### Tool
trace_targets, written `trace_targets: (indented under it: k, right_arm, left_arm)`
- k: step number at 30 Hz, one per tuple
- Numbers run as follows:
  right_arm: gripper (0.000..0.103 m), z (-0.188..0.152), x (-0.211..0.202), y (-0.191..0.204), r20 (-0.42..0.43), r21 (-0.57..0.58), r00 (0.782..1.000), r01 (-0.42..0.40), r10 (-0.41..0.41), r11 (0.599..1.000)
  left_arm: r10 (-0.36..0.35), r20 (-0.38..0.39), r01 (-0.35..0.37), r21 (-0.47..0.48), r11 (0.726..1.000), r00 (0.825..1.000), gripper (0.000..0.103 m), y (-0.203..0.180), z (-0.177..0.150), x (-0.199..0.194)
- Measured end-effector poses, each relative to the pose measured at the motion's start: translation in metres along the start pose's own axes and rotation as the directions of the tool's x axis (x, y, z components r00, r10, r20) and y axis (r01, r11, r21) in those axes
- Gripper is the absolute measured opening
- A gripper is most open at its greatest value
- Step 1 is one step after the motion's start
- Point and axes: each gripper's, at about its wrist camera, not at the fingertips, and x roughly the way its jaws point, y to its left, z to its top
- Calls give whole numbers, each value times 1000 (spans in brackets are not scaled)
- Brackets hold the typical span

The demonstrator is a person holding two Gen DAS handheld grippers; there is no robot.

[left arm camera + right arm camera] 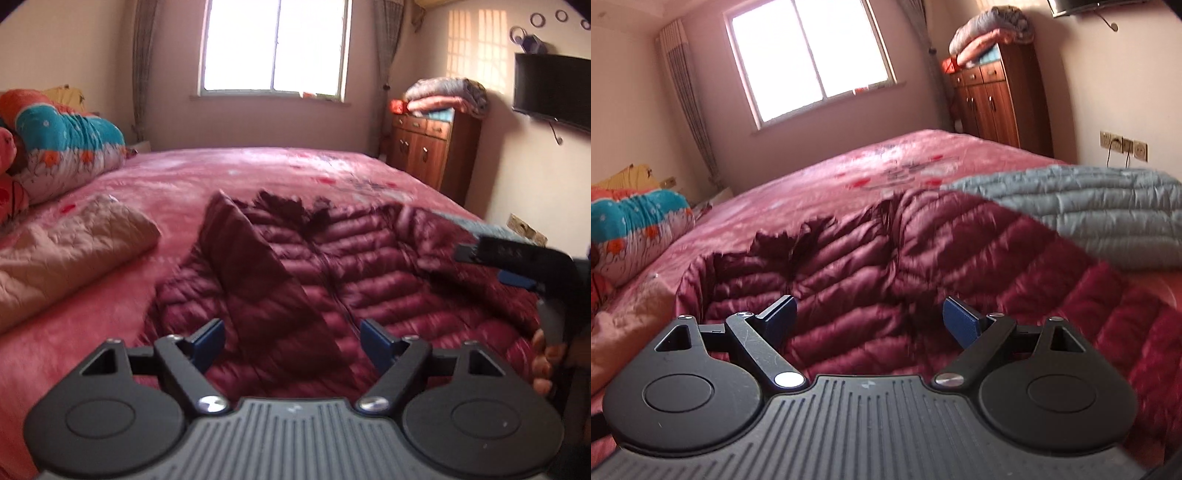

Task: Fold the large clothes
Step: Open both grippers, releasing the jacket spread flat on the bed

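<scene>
While we hold both tools above the near edge of the bed (110, 332), the maroon down jacket (369, 273) lies spread on the pink bedspread straight ahead of us. Our left gripper (291, 341) hangs over the jacket's lower part with its jaws wide apart and nothing between the blue pads. One sleeve (258, 280) is folded diagonally across the jacket's left half, its smooth face up, and it runs down toward the gap between those pads.

Our right gripper (870, 323) is likewise spread open and empty, above the quilted front of the jacket. From the left wrist view we also see that tool at the right edge, with our right hand (546, 362) wrapped round its handle. On the jacket's right side a grey quilted panel (1089, 218) shows, turned up over the maroon.

To the left of the jacket lies a folded beige quilt (62, 258), and beyond it a teal and orange bundle of bedding (62, 140). Far behind stand the window (275, 46) and a wooden cabinet (428, 147).
</scene>
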Motion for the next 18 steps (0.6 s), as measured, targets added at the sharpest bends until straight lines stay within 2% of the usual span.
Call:
trace_targets:
  k: [7,12,15,18]
  right_arm:
    - [103,-5,-16,-2,5,-19,1000,-2,2,1000]
    - [103,-9,-15,-6,18,-54,1000,-10,11,999]
    - [103,-10,-13,-9,18,-79,1000,-1,2,997]
    - [103,-9,-7,-16,13,-80,1000,4,-3,997]
  left_arm:
    - [12,-84,-8,49,999,996,78,-36,-37,1]
    - [69,-128,-46,176,983,989,76,-65,-62,14]
    - [118,-166,-78,231,970,979,66,-68,-75,26]
    - [143,-183,-102,218,971,973,52,-59,-78,32]
